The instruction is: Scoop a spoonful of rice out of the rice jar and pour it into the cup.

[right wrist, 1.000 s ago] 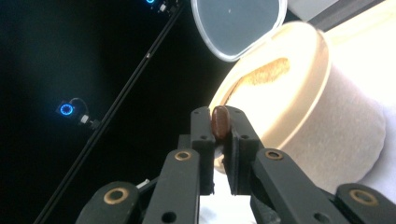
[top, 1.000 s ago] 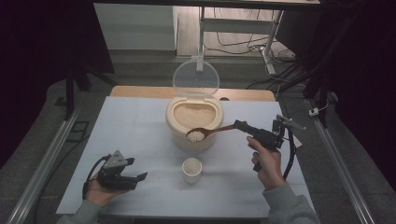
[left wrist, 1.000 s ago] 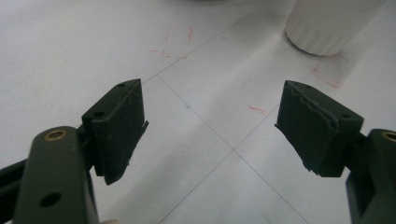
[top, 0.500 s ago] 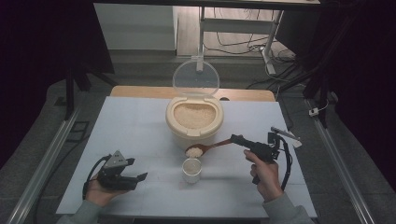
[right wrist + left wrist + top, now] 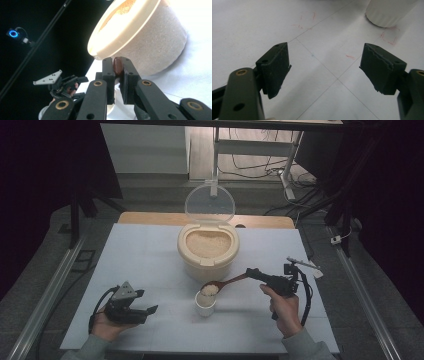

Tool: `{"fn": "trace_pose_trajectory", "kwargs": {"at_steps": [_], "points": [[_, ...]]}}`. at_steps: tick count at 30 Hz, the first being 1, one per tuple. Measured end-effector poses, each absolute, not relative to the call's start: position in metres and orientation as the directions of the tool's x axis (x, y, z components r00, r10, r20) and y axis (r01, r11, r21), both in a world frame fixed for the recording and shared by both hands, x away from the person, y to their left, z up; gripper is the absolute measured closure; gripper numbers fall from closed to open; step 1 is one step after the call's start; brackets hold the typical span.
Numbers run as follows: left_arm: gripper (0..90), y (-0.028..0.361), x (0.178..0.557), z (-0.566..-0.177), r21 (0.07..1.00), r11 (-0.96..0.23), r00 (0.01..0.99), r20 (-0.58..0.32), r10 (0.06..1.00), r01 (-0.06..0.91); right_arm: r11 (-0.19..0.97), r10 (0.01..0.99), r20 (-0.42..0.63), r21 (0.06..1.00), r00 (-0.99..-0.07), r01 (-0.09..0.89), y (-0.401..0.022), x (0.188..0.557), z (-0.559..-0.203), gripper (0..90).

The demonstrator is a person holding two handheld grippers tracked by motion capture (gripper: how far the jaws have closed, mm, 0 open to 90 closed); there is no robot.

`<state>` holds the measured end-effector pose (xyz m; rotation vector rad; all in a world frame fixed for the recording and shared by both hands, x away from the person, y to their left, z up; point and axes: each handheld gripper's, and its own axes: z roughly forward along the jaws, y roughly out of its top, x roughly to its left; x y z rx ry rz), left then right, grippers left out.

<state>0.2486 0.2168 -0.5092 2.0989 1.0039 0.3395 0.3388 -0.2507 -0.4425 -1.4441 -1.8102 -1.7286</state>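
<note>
A cream rice container [image 5: 208,251] with its clear lid [image 5: 210,204] up stands mid-table, full of rice. In front of it is a small white cup [image 5: 205,304]. My right gripper [image 5: 254,273] is shut on the handle of a brown wooden spoon [image 5: 226,283], whose bowl holds rice just above the cup. In the right gripper view the spoon handle [image 5: 117,66] is pinched between the jaws, with the container [image 5: 145,37] behind. My left gripper [image 5: 146,302] rests open on the table at front left, jaws wide apart [image 5: 324,67], nothing between them; the cup [image 5: 388,12] shows beyond.
The white table top [image 5: 150,255] has faint red marks and thin lines [image 5: 312,17]. Beyond the far edge are a wooden board [image 5: 150,218], a metal stand [image 5: 290,165] and cables. Metal rails [image 5: 45,290] run along both sides.
The right gripper carried the spoonful of rice from over the container down and forward to just above the cup. The left gripper stayed put.
</note>
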Motion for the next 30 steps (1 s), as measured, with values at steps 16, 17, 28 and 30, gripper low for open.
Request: {"fn": "trace_pose_trajectory", "kwargs": {"at_steps": [16, 17, 28, 30], "points": [[22.8, 0.217, 0.249, -0.509, 0.739, -0.393, 0.654, -0.084, 0.752, 0.547, -0.087, 0.538, 0.642, 0.687, -0.546, 0.722, -0.238, 0.337, -0.431, 82.7], [22.8, 0.217, 0.249, -0.509, 0.739, -0.394, 0.654, -0.083, 0.752, 0.547, -0.082, 0.539, 0.635, 0.693, -0.553, 0.716, -0.238, 0.337, -0.431, 82.7], [22.8, 0.217, 0.249, -0.509, 0.739, -0.393, 0.654, -0.084, 0.752, 0.547, 0.030, 0.563, 0.468, 0.812, -0.681, 0.583, -0.228, 0.327, -0.417, 82.8], [22.9, 0.217, 0.249, -0.509, 0.739, -0.394, 0.654, -0.083, 0.752, 0.546, 0.038, 0.561, 0.457, 0.818, -0.690, 0.574, -0.227, 0.326, -0.415, 82.8]]}}
